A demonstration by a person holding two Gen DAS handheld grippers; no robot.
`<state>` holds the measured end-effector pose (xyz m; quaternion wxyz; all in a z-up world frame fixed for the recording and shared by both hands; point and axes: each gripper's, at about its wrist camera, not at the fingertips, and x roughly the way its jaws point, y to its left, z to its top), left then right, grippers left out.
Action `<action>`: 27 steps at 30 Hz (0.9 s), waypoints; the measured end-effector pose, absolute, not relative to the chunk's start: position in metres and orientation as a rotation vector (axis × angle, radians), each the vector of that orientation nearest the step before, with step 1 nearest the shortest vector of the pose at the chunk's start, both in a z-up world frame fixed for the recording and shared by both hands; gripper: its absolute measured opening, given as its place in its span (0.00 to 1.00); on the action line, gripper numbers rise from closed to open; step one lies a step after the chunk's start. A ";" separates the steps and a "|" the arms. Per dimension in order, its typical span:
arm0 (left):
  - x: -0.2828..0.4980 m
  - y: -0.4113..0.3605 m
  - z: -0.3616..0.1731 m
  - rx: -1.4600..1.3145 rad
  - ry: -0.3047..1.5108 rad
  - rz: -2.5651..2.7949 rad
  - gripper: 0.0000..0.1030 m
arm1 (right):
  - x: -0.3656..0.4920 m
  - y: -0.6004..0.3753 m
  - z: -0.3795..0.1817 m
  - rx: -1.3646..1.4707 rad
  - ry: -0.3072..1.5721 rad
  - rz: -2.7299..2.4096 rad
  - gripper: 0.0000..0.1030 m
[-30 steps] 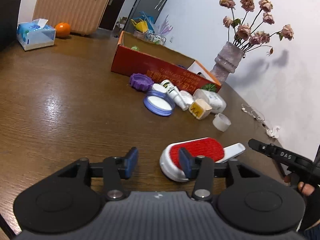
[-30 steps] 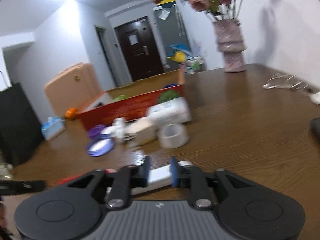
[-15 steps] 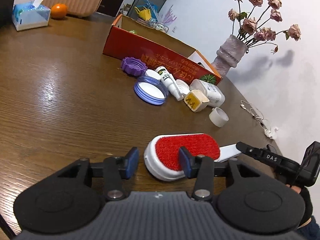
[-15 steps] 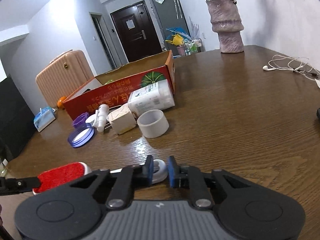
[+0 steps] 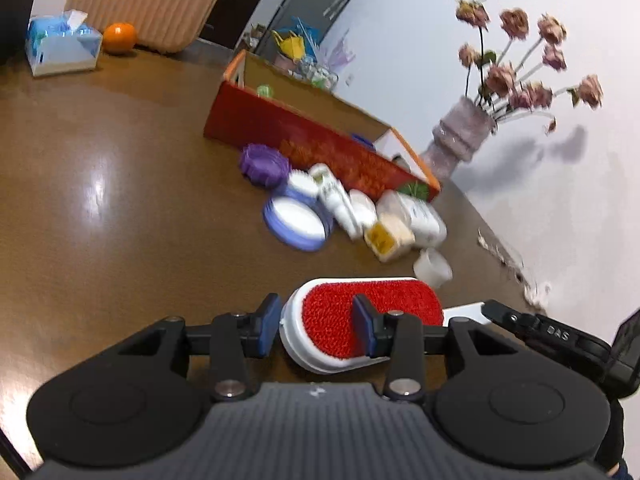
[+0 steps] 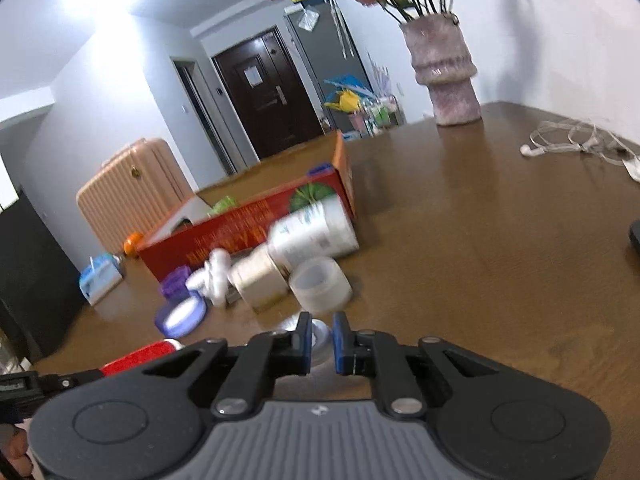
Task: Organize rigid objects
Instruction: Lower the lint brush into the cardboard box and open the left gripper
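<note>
A white brush with a red bristle pad (image 5: 368,312) is held off the brown table. My left gripper (image 5: 316,330) is closed around the brush head. My right gripper (image 6: 320,340) is shut on the brush's white handle end (image 6: 318,334); the red pad shows at the lower left of the right wrist view (image 6: 140,358). Beyond stands an open red cardboard box (image 5: 320,148), also in the right wrist view (image 6: 240,228), with small items piled before it: a blue-rimmed lid (image 5: 296,222), a purple lid (image 5: 264,164), a white bottle (image 6: 316,232), a clear tape roll (image 6: 320,286).
A vase of dried roses (image 5: 460,140) stands behind the box near the wall. White earphones (image 6: 576,144) lie on the table at the right. A tissue box (image 5: 62,46), an orange (image 5: 119,37) and a pink suitcase (image 5: 148,0) are at the far left.
Both grippers have lifted the brush and carried it toward the box and pile. The left jaws have closed in on the brush head. The view is blurred from motion.
</note>
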<state>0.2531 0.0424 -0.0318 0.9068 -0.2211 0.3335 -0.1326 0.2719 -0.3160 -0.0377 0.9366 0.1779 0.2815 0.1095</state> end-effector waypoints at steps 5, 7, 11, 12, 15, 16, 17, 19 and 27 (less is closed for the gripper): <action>0.296 0.053 0.008 -0.448 0.605 -0.265 0.39 | 0.294 -0.310 -0.008 0.387 0.509 0.249 0.11; 0.323 0.054 0.028 -0.412 0.558 -0.261 0.39 | 0.314 -0.306 0.007 0.385 0.481 0.255 0.11; 0.380 0.058 0.053 -0.383 0.512 -0.260 0.39 | 0.363 -0.304 0.032 0.443 0.431 0.258 0.10; 0.395 0.059 0.055 -0.382 0.513 -0.260 0.39 | 0.377 -0.302 0.037 0.445 0.419 0.252 0.10; 0.437 0.062 0.054 -0.379 0.533 -0.240 0.39 | 0.418 -0.298 0.037 0.481 0.426 0.238 0.10; 0.450 0.064 0.051 -0.377 0.544 -0.238 0.39 | 0.434 -0.299 0.034 0.512 0.441 0.242 0.10; 0.461 0.066 0.046 -0.377 0.555 -0.235 0.39 | 0.449 -0.299 0.032 0.539 0.457 0.245 0.10; 0.481 0.070 0.036 -0.373 0.584 -0.219 0.38 | 0.471 -0.294 0.025 0.542 0.482 0.238 0.10; 0.505 0.088 0.002 -0.326 0.686 -0.180 0.39 | 0.514 -0.264 0.004 0.431 0.554 0.236 0.10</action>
